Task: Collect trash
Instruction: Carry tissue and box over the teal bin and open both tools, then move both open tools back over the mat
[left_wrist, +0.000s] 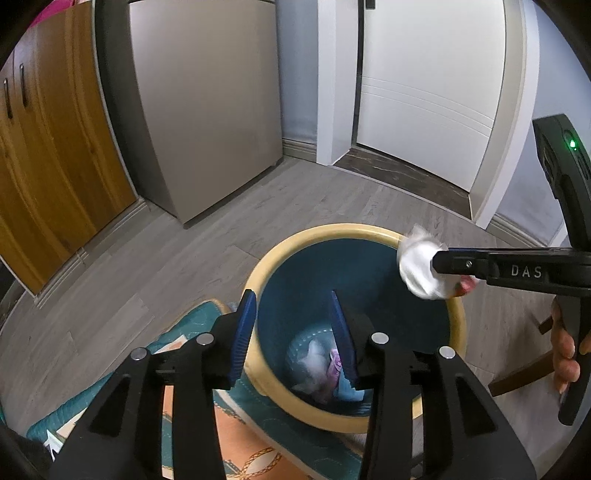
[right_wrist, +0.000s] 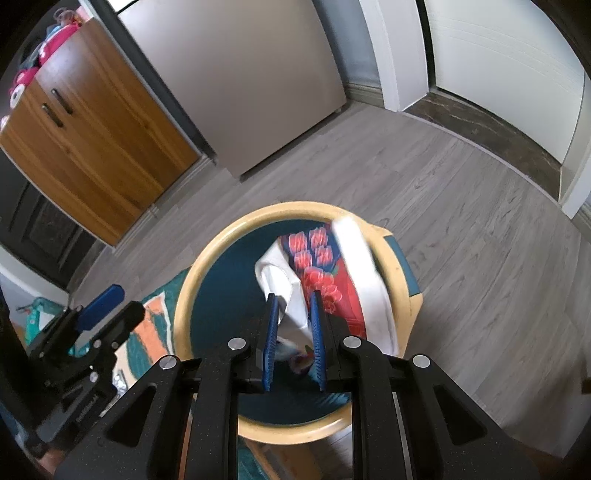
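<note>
Jaws first: my left gripper hangs over the bin with its blue pads parted and nothing between them. No earlier picture is at hand, so I say only that the gap is moderate and empty. Below it, at the bottom of the teal bin with the cream rim, lie a crumpled white tissue and a bit of pinkish wrapper, touching each other. My right gripper holds its jaws narrow, clamped on a folded piece of packaging, white on the outside and printed with red flowers on dark blue inside. In the right wrist view that packaging hangs over the bin's opening, toward its far right rim. In the left wrist view the same gripper comes in from the right, with the white wad at its tip just above the far right rim and a hand on its handle. The bin stands on a grey wood floor, partly on a teal and orange rug at the near left. Far off stand a wooden cabinet, a grey fridge and a white door.
</note>
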